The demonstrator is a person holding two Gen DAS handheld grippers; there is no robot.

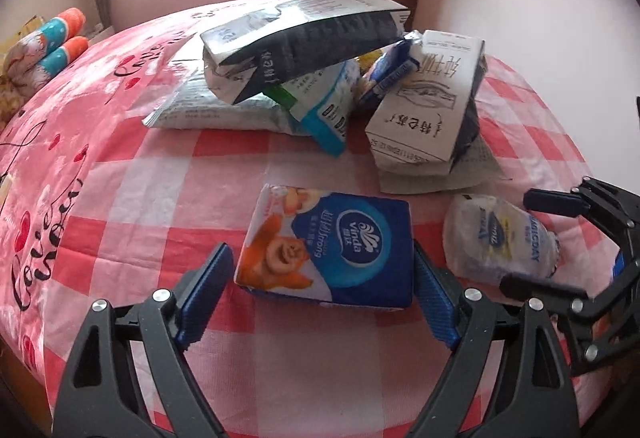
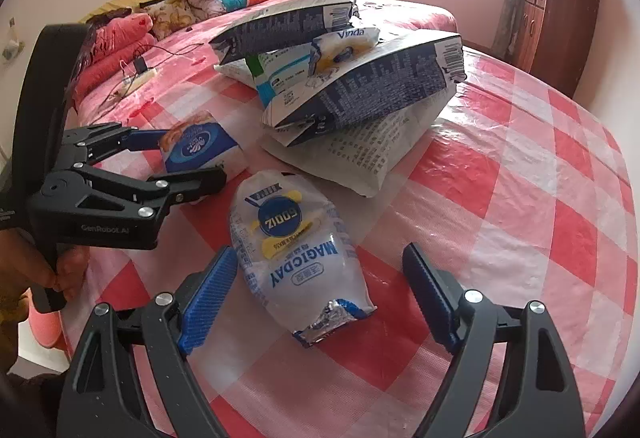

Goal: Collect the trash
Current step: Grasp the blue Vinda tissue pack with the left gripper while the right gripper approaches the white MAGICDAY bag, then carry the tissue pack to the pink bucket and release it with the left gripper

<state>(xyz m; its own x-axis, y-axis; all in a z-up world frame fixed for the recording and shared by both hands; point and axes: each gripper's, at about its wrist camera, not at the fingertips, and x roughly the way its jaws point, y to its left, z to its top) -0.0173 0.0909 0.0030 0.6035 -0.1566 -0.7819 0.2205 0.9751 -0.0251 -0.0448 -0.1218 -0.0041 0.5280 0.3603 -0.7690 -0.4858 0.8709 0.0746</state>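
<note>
Trash lies on the bed (image 1: pixel 140 173): 1 Vinda tissue pack (image 1: pixel 328 258) between the left gripper's (image 1: pixel 324 302) released fingers, 1 Magicday wrapper (image 2: pixel 296 258) between the right gripper's (image 2: pixel 320 302) released fingers. Only the right wrist view shows the hand (image 2: pixel 40 270) gripping the left handle.

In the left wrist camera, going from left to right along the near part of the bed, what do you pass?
Left tool's left finger → blue tissue pack → left tool's right finger → clear plastic wrapper → right tool, at the frame's right edge.
</note>
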